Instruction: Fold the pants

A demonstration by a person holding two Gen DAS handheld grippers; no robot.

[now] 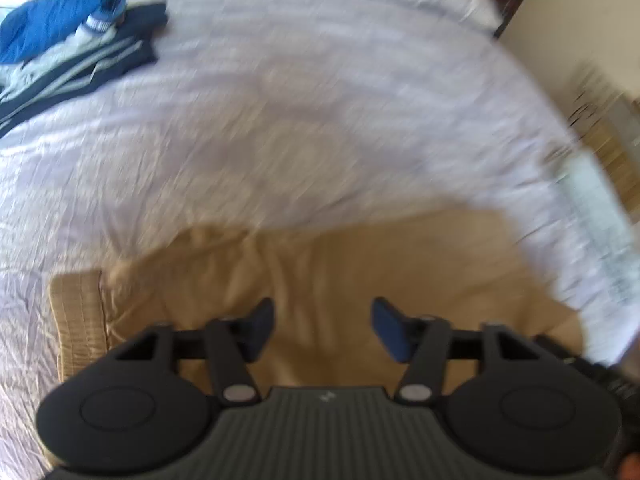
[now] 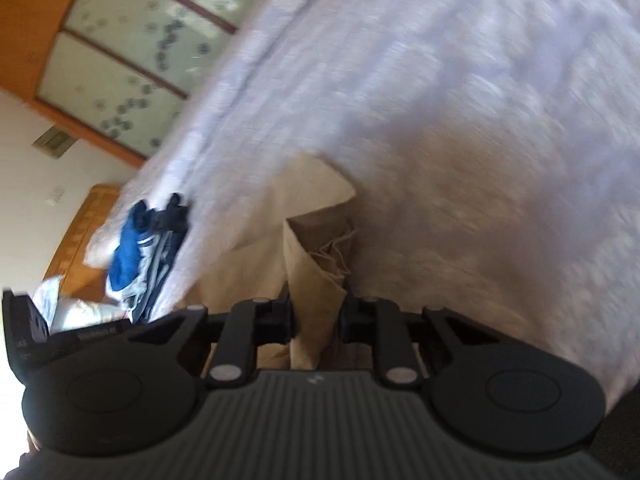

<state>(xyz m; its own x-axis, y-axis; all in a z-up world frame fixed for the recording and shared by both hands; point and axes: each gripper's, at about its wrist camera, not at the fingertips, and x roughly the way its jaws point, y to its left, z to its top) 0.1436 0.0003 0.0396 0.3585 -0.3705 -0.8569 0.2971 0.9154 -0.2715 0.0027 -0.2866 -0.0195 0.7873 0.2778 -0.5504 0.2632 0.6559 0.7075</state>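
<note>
One pair of tan cotton pants [image 1: 320,276] lies low in frame on the white bedsheet [image 1: 280,120]; left gripper [image 1: 323,326] gapes wide above it, right gripper [image 2: 316,316] pinches a fold; one pile of blue clothes [image 1: 68,36] upper left

The black left gripper [image 1: 323,330] with blue-padded fingers [image 1: 390,330] was held spread apart above tan fabric pants [image 1: 320,264] laid on a wrinkled pale lilac bedsheet [image 1: 280,120]. A pile of blue and navy striped clothes [image 1: 72,36] was seen far off.
</note>
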